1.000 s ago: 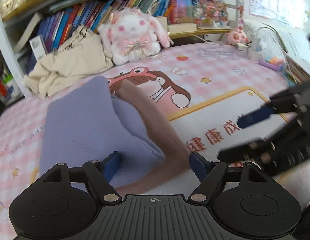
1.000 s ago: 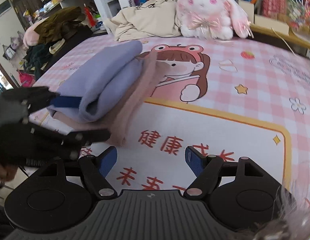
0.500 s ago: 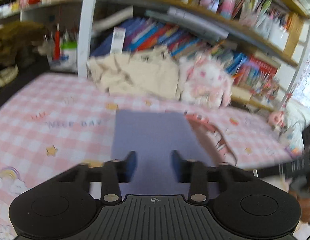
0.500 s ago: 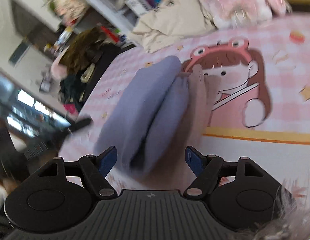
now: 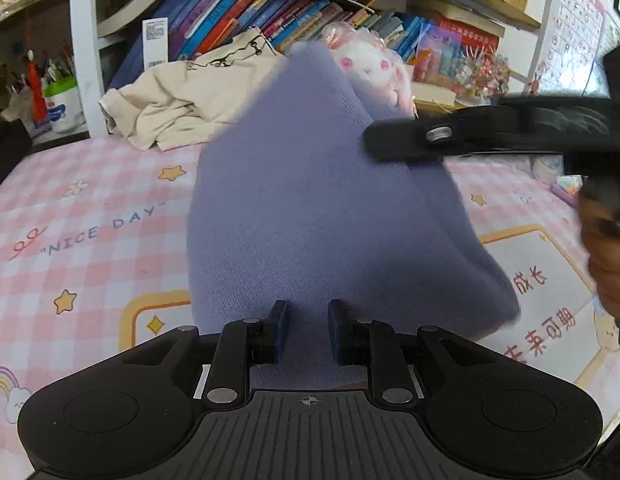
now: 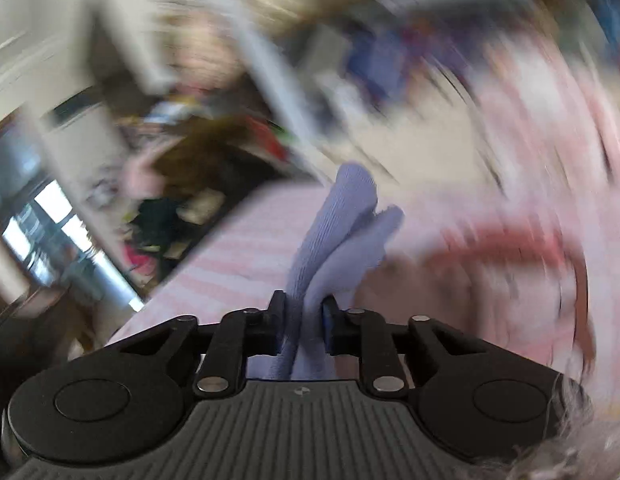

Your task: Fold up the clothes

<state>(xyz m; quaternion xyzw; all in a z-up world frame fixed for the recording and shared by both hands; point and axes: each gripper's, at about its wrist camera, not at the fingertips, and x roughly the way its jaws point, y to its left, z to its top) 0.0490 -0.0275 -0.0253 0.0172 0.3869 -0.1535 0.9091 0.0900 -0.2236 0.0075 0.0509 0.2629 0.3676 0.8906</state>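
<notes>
Our left gripper [image 5: 308,334] has its blue pads drawn close on the near edge of the lilac knit garment [image 5: 310,216], which rises from between the fingers and fills the middle of the left wrist view. Our right gripper [image 6: 302,330] pinches a bunched, doubled layer of the same knit, the cloth standing up just ahead of its fingertips; that view is heavily smeared, so little beyond the fold itself can be read. In the left wrist view, the right gripper's dark finger crosses ahead and to the right, touching the garment's upper right edge. The knit is held up off the pink checked mat [image 5: 94,240] with both tools gripping it, and it looks already doubled into several layers, not spread flat. We judge the folding of this piece to be partly made: layers lie on each other, but it is in the air, not laid down square. Ahead and to the left, a cream garment [image 5: 182,96] lies crumpled against the bookshelf [image 5: 246,12], apparently unfolded.
</notes>
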